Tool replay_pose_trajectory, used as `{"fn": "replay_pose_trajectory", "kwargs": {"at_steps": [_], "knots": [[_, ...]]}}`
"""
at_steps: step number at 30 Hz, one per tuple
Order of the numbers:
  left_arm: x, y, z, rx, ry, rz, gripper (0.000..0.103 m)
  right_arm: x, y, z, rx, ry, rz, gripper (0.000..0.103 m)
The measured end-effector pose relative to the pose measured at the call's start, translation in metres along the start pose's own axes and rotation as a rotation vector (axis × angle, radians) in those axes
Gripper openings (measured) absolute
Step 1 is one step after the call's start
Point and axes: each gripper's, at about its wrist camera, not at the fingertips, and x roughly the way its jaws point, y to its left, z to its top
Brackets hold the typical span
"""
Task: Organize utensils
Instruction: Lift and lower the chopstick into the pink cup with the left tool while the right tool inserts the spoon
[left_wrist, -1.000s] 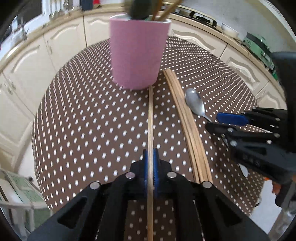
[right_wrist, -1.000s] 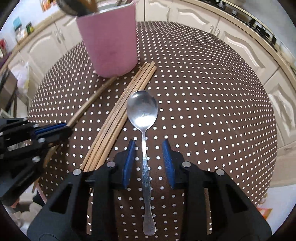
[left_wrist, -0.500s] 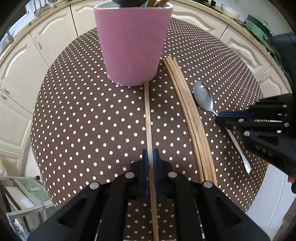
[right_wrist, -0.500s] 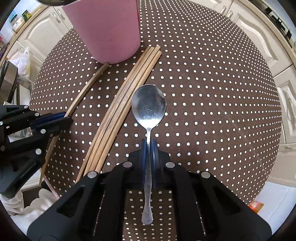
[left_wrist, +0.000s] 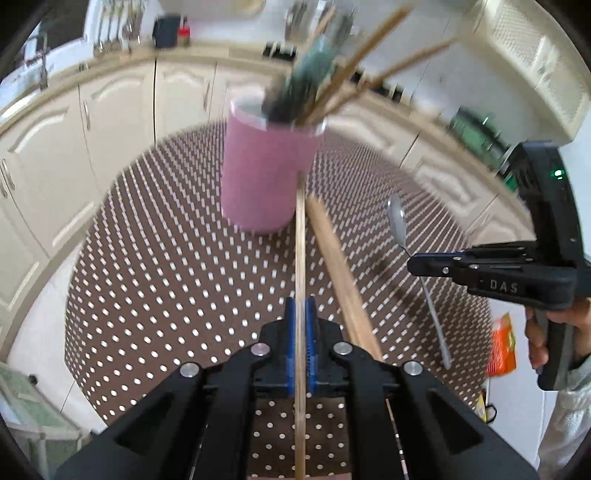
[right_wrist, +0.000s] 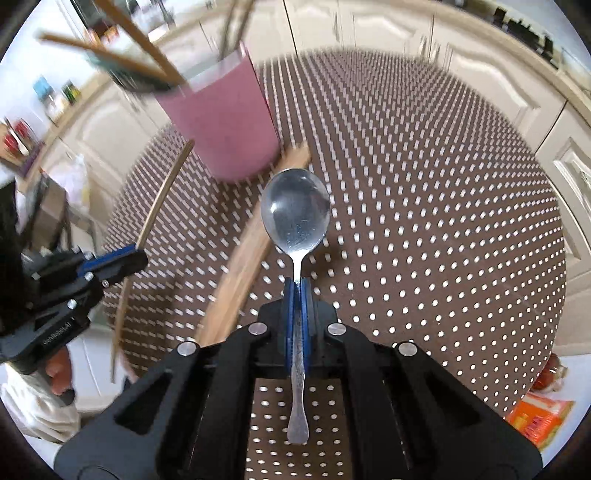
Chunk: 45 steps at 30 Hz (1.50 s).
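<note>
Our left gripper (left_wrist: 301, 325) is clamped on a single chopstick (left_wrist: 300, 243), and our right gripper (right_wrist: 298, 295) is clamped on the spoon (right_wrist: 295, 214) at its neck. We raise each utensil clear of the loose chopsticks (left_wrist: 340, 273) on the dotted tablecloth (left_wrist: 166, 266). We then tip each end over the rim of the pink holder (left_wrist: 266, 173) before releasing.

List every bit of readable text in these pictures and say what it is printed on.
"DAS": raised letters on the side of the right gripper.
Small lettering on the side of the left gripper: too blurred to read.
Orange packet on the floor: print too blurred to read.
</note>
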Motion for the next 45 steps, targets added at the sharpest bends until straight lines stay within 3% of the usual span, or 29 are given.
{"fn": "replay_pose_trajectory", "kwargs": {"at_steps": [3, 10, 18, 21, 28, 35, 45], "knots": [[-0.030, 0.002, -0.003, -0.008, -0.156, -0.007, 0.005, -0.026, 0.001, 0.002, 0.004, -0.115, 0.025, 0.004], [-0.075, 0.022, 0.000, -0.088, -0.442, -0.036, 0.005, -0.068, 0.001, 0.004, -0.004, -0.267, 0.067, 0.004], [-0.086, 0.004, 0.047, -0.084, -0.719, -0.010, 0.005, -0.087, 0.018, 0.017, -0.007, -0.443, 0.068, 0.004], [-0.089, -0.004, 0.066, -0.066, -0.785, -0.009, 0.005, -0.090, 0.021, 0.037, -0.002, -0.530, 0.075, 0.004], [-0.080, -0.010, 0.093, -0.012, -0.867, 0.029, 0.005, -0.088, 0.025, 0.057, 0.025, -0.657, 0.078, 0.004], [-0.065, 0.002, 0.126, -0.034, -0.929, 0.049, 0.005, -0.089, 0.022, 0.075, 0.035, -0.748, 0.083, 0.004], [-0.033, 0.013, 0.144, -0.036, -0.956, 0.011, 0.005, -0.075, 0.024, 0.088, 0.007, -0.779, 0.113, 0.004]]}}
